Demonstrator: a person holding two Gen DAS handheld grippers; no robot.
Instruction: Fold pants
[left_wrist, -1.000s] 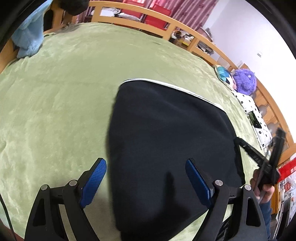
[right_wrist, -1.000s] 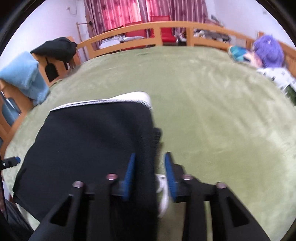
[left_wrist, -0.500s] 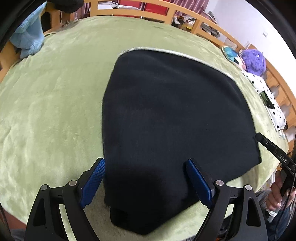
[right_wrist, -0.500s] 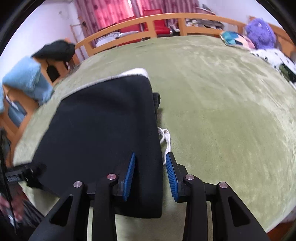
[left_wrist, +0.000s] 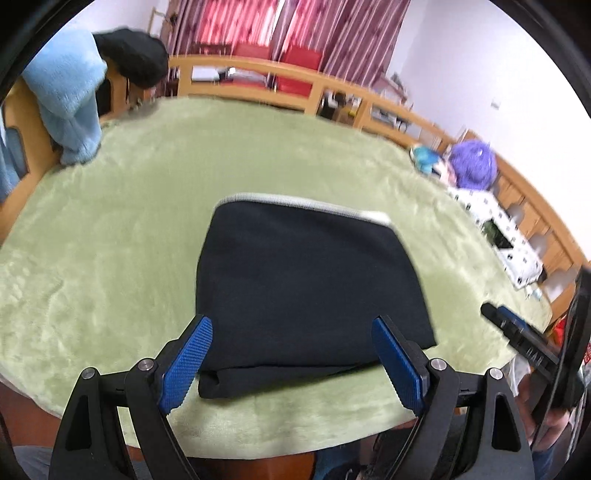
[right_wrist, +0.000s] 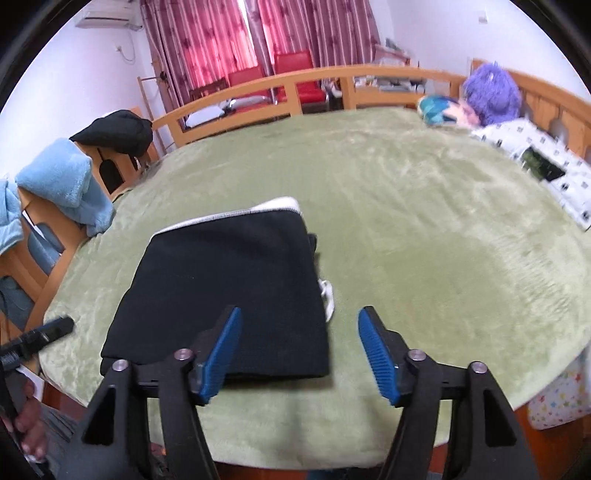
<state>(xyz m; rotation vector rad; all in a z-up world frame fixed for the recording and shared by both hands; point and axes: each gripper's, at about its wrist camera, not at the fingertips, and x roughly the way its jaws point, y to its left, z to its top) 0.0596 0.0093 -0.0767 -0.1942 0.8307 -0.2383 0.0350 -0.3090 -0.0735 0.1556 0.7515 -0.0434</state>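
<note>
Nearest to me, the left claw stands wide, its blue ribbed pads apart, and nothing is between them; it hangs above the near edge of the bed without touching the cloth. The right claw has just been opening its jaws, and now it is also spread with nothing pressed between the pads. It is clear of the cloth as well. Just beyond both claws, the black folded pants lie flat as a compact rectangle on the light green plush blanket that covers the bed, close to its near edge. A thin white trim runs along the far side of the pants, and in the right wrist view a white drawstring comes out at their right side. Further away, at the right, a white pillow with black squares lies beside a purple fluffy plush toy. At the left, a light blue fleece towel hangs over a wooden chair. Behind the blanket runs the curved wooden bed rail, then red chairs and red patterned curtains.
</note>
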